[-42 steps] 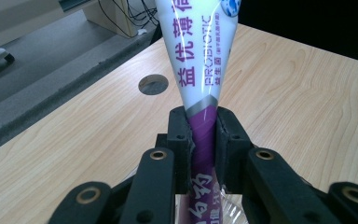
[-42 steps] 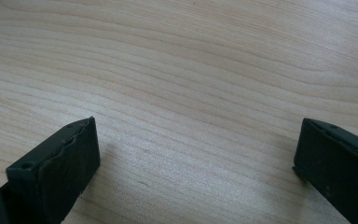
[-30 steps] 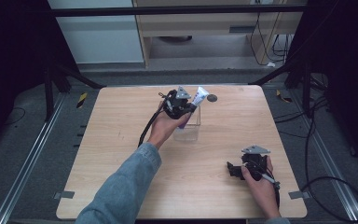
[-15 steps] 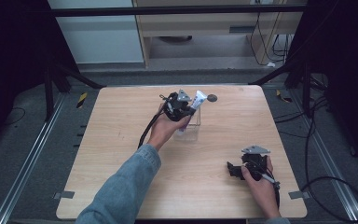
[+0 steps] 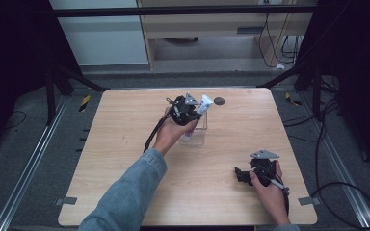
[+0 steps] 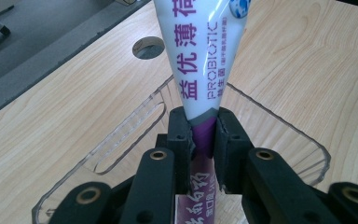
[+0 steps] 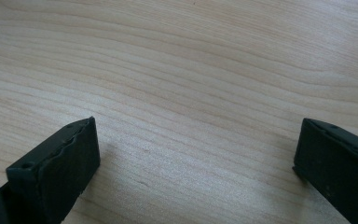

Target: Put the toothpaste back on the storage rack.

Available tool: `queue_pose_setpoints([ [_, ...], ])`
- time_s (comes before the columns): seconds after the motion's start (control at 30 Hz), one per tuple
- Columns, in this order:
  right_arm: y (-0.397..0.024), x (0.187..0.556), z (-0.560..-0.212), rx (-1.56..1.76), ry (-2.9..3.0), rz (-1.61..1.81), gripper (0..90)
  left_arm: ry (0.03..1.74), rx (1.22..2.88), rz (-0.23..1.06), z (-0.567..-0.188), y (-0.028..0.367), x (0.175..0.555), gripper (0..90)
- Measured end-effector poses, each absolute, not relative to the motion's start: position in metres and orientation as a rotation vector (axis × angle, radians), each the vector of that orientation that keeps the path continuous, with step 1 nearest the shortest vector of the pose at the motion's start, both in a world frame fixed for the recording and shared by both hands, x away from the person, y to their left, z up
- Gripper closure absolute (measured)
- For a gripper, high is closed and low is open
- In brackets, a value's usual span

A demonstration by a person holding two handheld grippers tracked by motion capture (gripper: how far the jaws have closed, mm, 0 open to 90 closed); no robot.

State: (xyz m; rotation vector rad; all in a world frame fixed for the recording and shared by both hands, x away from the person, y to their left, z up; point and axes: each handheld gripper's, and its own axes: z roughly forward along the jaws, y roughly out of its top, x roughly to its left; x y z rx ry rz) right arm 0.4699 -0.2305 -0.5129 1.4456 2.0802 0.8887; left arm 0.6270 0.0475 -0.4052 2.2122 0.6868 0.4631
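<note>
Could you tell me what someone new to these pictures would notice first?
Most striking is the white and purple tube clamped in the left gripper, held over a clear plastic box near the far middle of the wooden table. Next comes the right gripper, resting near the table's near right corner with its jaws wide apart and nothing between them.

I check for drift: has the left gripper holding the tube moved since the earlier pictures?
No. The left gripper holds the tube at the same spot beside the table's round hole.
</note>
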Motion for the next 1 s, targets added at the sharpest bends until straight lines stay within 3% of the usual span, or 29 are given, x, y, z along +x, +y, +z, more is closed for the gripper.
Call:
queue_pose_setpoints([
  [1.0, -0.2305, 0.4699, -0.5129, 1.445, 2.080, 0.889, 0.3, 0.750, 2.208, 0.454, -0.4037, 0.0419, 0.6326, 72.7],
])
